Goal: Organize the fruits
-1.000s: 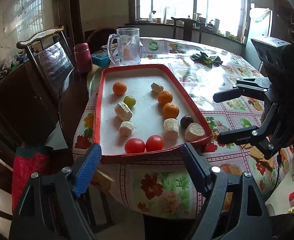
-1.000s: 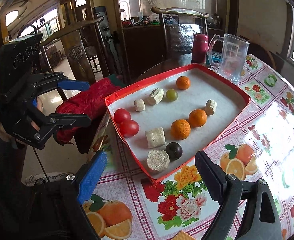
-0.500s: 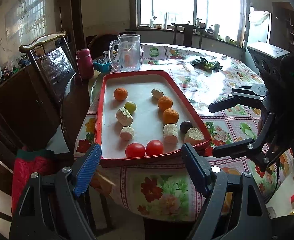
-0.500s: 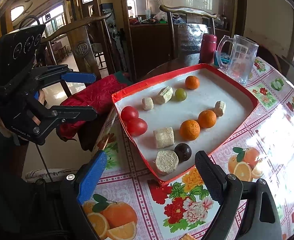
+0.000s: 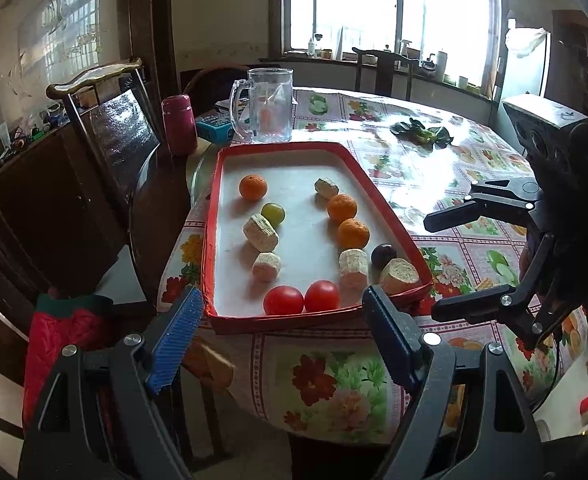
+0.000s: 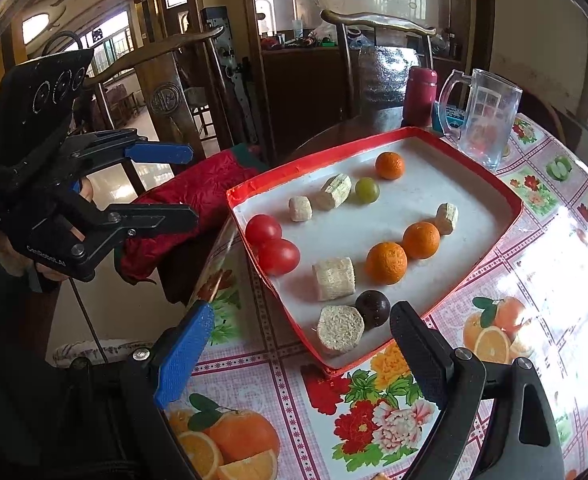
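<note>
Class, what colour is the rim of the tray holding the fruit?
Red rim around a white floor; clearest in the right wrist view.

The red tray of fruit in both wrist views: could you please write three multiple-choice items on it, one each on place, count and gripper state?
1. Where do the two tomatoes lie in the red tray?
A. at its near edge, touching
B. beside the glass mug
C. outside it

2. How many oranges are in the tray?
A. one
B. three
C. five

3. The left hand-held gripper and right hand-held gripper are:
A. both open and empty
B. both shut
C. holding fruit

Key: 1 A, they sit together by the near rim; 2 B, three orange fruits show; 3 A, fingers spread with nothing between.
</note>
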Demonstrator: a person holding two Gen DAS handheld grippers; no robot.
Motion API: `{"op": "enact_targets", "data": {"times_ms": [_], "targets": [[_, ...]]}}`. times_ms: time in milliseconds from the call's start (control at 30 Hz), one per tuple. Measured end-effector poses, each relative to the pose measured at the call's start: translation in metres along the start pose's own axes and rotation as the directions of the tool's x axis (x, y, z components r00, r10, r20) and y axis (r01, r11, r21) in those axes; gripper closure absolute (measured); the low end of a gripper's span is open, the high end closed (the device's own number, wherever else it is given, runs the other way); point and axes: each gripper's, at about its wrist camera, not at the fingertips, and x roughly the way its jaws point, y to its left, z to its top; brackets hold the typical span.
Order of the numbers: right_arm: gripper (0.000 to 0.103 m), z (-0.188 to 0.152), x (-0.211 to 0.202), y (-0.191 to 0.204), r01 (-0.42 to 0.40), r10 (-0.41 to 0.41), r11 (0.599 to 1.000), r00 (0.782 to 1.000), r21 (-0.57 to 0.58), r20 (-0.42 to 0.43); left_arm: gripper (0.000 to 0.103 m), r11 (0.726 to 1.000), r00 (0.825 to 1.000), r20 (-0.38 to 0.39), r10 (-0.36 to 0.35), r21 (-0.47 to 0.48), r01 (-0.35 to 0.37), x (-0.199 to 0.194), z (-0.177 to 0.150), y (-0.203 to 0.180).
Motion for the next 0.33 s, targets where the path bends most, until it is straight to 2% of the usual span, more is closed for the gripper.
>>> {"op": "enact_targets", "data": {"times_ms": [333], "targets": [[0.012, -0.0029, -0.0036, -0.0002, 0.013, -0.013, 1.000, 1.000, 0.003, 0.006, 0.020, 1.000, 1.000, -0.014, -0.002, -0.008, 0.001, 0.0021, 0.0005, 0.0000]]}}
